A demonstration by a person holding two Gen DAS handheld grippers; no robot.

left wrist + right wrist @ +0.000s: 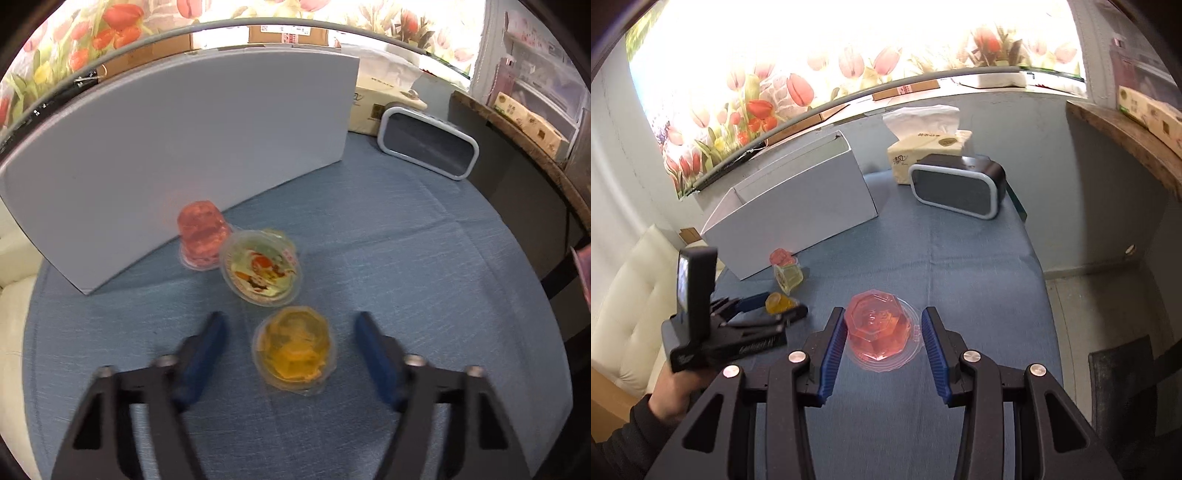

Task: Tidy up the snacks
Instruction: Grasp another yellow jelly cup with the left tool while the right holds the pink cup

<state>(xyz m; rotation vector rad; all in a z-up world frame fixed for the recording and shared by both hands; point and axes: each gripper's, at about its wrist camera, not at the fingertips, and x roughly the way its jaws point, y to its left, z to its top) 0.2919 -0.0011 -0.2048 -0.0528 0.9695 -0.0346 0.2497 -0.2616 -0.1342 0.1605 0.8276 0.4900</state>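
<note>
The left gripper (290, 321) hangs low over the blue-clothed bench (424, 266) with its jaws released, spread wide to either side of an orange jelly cup (294, 350) that sits upside down on the cloth; neither blue pad (205, 354) touches it. Just beyond that cup a jelly cup with a printed foil lid (263, 273) lies tipped on its side, lid toward the camera. It leans against a pink jelly cup (201, 236) standing inverted close to the foot of the white cardboard box (177, 155). This group lies toward the bench's left edge, in front of the box, which is open at the top in the right wrist view.

The right gripper (882, 325) has its jaws released as well, one on each side of a second, larger-looking pink jelly cup (881, 330). This cup rests upside down on its flange near the middle of the bench. The left blue pad (833, 354) sits just beside the cup's wall; whether it touches cannot be told. The right pad stands slightly off.

At the far right corner of the bench a dark speaker with a pale rim (956, 184) stands in front of a tissue pack (929, 146).
</note>
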